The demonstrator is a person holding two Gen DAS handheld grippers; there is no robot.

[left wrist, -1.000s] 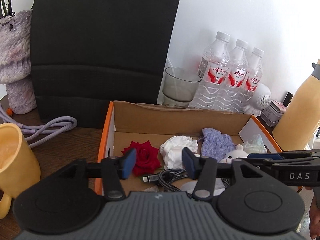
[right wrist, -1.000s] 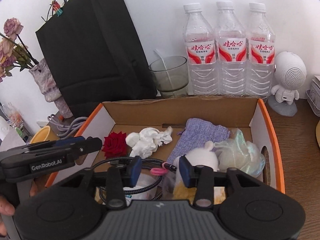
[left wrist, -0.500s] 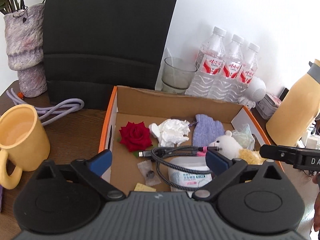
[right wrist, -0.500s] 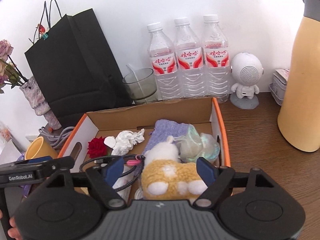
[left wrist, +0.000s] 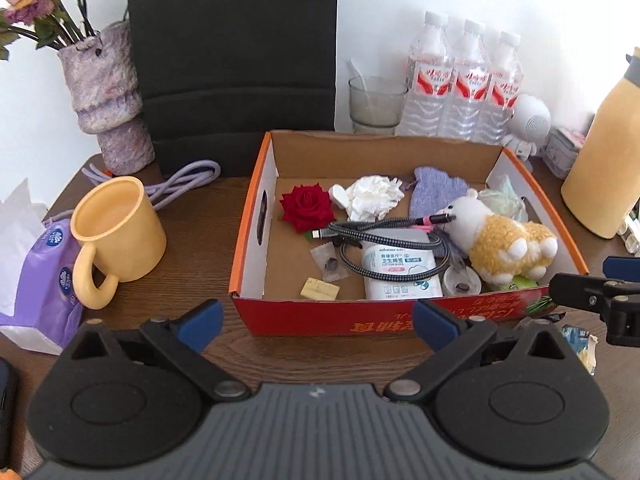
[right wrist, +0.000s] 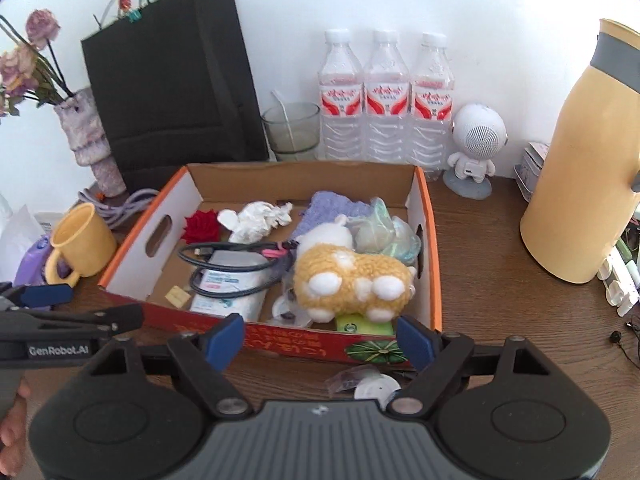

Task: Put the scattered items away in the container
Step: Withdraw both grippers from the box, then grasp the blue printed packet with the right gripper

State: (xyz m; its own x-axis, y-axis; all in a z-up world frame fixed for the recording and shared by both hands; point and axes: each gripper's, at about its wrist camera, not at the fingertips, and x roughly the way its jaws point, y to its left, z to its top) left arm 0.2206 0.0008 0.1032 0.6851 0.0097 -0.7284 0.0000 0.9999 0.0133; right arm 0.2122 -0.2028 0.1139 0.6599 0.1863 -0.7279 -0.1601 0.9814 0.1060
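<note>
Both grippers hang short of the box's near wall, above the table. Left gripper [left wrist: 316, 320]: jaws spread wide, nothing between them. Right gripper [right wrist: 320, 338]: jaws likewise wide apart, empty. Cardboard box [left wrist: 256, 216] sits at centre table, orange rim, red printed front wall, long axis running 9 to 3 o'clock in the left wrist view. Inside, plush toy [left wrist: 500, 240] lies on its side at the 3 o'clock end, white head toward 10 o'clock, paws toward 4 o'clock, long axis roughly 10 to 4. Braided cable [left wrist: 384, 236] looped at centre, 1 plug end pointing toward 9 o'clock, pink-collared end touching the plush's head. White packet [left wrist: 400, 272] lies under the loop, long axis 12 to 6. Red rose [left wrist: 307, 207] at 10 o'clock of the box floor, crumpled tissue [left wrist: 374, 196] just beside it toward 3 o'clock, purple pouch [left wrist: 436, 192] beyond that near the back wall. Small yellow tag [left wrist: 320, 289] and clear sachet [left wrist: 329, 262] near the front wall. From the right wrist view, a wrapper and white lid [right wrist: 370, 386] lie on the table [right wrist: 488, 280] outside the box, just in front of its near wall, between the right jaws. Yellow mug [left wrist: 116, 232] stands at 9 o'clock of the box, handle toward 7 o'clock. 3 water bottles [right wrist: 384, 96] upright behind the box at 12 o'clock.
</note>
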